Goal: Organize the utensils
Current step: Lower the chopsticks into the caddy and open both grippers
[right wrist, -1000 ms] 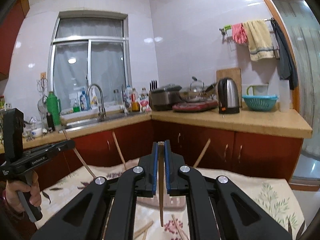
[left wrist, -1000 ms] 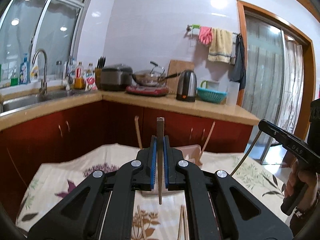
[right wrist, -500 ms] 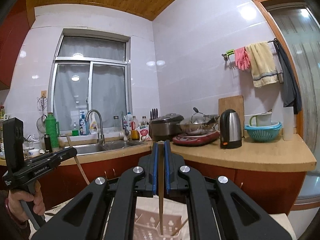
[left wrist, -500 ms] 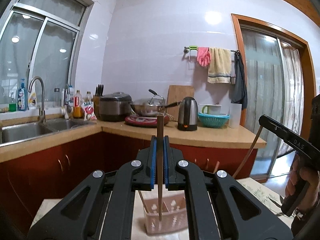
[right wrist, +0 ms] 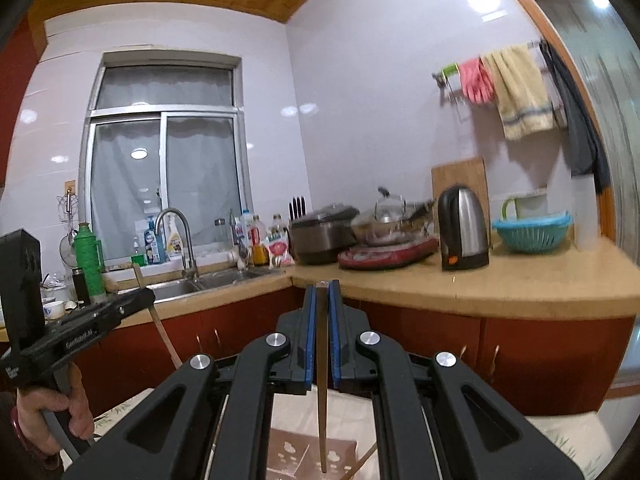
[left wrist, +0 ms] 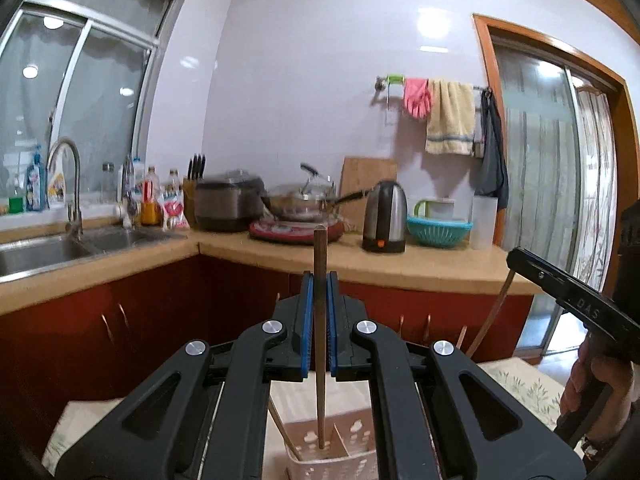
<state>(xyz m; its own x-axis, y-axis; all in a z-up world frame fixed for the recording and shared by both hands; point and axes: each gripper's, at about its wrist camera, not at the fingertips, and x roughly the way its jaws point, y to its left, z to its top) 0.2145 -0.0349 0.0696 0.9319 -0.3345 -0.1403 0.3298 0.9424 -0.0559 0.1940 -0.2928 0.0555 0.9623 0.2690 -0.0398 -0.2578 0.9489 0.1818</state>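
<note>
My left gripper point(left wrist: 319, 280) is shut on a brown chopstick point(left wrist: 320, 344) held upright. Its lower tip reaches into the pinkish utensil holder point(left wrist: 340, 444) below, where another chopstick point(left wrist: 282, 428) leans. My right gripper point(right wrist: 321, 288) is shut on a second chopstick point(right wrist: 322, 392), its tip hanging just above the same holder point(right wrist: 296, 452). The right gripper shows at the right edge of the left wrist view point(left wrist: 568, 296). The left gripper shows at the left of the right wrist view point(right wrist: 80, 328). Each holds its chopstick slanting down.
The holder stands on a table with a floral cloth point(left wrist: 524, 384). Behind are red cabinets, a counter point(left wrist: 420, 264) with a kettle point(left wrist: 385, 216), cooker, pan and teal basket, and a sink point(left wrist: 48, 248) at the left.
Both grippers have moved with their chopsticks over the utensil holder. The views tilted up from the tablecloth to the kitchen wall. The left chopstick's tip has gone down into the holder.
</note>
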